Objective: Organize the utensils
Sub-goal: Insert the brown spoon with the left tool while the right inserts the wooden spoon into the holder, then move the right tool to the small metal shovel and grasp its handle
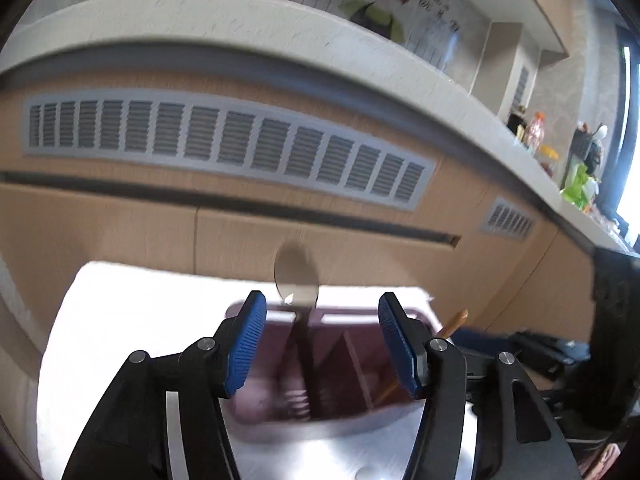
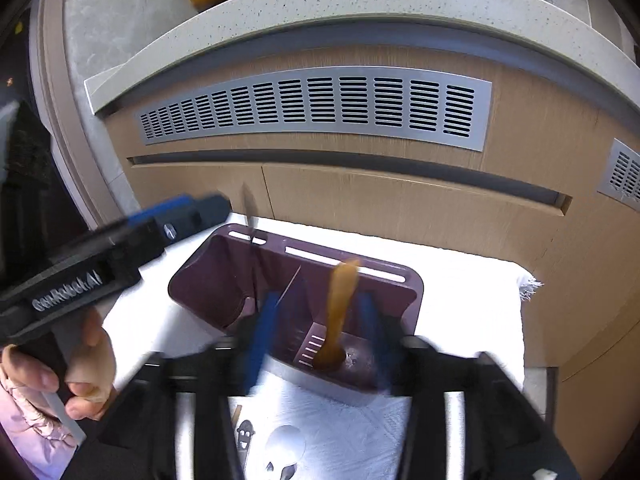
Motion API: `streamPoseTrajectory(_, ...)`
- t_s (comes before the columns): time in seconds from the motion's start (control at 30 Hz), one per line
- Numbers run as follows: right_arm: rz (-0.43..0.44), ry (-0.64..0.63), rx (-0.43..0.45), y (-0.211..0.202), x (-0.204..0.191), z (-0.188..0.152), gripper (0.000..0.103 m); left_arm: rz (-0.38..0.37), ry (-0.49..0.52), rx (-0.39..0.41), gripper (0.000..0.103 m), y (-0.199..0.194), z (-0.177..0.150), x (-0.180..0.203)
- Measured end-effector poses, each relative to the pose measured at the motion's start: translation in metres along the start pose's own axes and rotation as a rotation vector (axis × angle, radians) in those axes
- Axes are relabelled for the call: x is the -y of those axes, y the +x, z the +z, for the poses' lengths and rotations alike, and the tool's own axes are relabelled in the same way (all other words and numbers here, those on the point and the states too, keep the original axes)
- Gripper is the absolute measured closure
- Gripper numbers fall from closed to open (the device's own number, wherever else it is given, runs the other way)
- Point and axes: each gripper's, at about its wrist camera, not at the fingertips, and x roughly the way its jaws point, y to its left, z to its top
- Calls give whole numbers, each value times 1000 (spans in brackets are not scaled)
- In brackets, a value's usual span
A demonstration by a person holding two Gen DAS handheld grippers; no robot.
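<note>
From the right wrist view I see a hand [image 2: 86, 364] at the far left holding my left gripper [image 2: 192, 210], a pink sleeve [image 2: 28, 416] below it; the left wrist view shows its blue pads [image 1: 246, 344] standing apart and pressing on nothing, so it is released, with a metal spoon [image 1: 297, 276] upright between them, bowl up, in the holder; the purple utensil holder [image 2: 408, 308] sits on a white cloth [image 2: 472, 312] spread over the table; my right gripper [image 2: 316, 344] is blurred, its blue pads either side of an amber wooden spoon [image 2: 340, 304] without touching it, so it too is let go; that spoon stands tilted in the holder's right compartment beside a slotted divider; behind runs a wood-grain cabinet front [image 2: 400, 196] with a long grey vent grille [image 2: 316, 104] under a speckled white counter edge [image 2: 280, 4]; in the left wrist view, far right, bottles and clutter [image 1: 560, 152] line the counter near a bright window [image 1: 630, 128].
</note>
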Motion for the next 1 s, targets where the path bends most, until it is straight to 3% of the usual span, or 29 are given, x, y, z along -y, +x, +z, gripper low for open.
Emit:
streamPoseTrajectory(0.13,-60,-32,55,-19,-5,-11,39,59,1,-5,44,-22,-14,-4)
streamPoseTrajectory(0.23,-108,-48,92,-36,-10,-25,18,147,20,-51,44,-42,-29,-8)
streamPoseTrajectory(0.3,-144,-52,114,-47,-12,-35,6,162,25,-90,42,-54,-45,-12)
streamPoseTrajectory(0.4,-164,-52,109,-59,-16,-54,0,191,30,-163,42,-71,-77,-20)
streamPoseTrajectory(0.53,-196,-112,45,-66,-30,-85,0,217,46,-236,40,-95,-113,-25)
streamPoseTrajectory(0.73,-322,-230,-5,-69,-61,-130,0,260,66,-313,34,-123,-160,-31)
streamPoseTrajectory(0.8,-264,-265,-24,-71,-72,-143,1,269,56,-335,34,-128,-169,-35)
streamPoseTrajectory(0.93,-61,-262,-112,-73,-86,-163,4,264,21,-361,34,-137,-182,-40)
streamPoseTrajectory(1.0,18,-219,-181,-73,-89,-170,27,268,13,-366,34,-140,-186,-42)
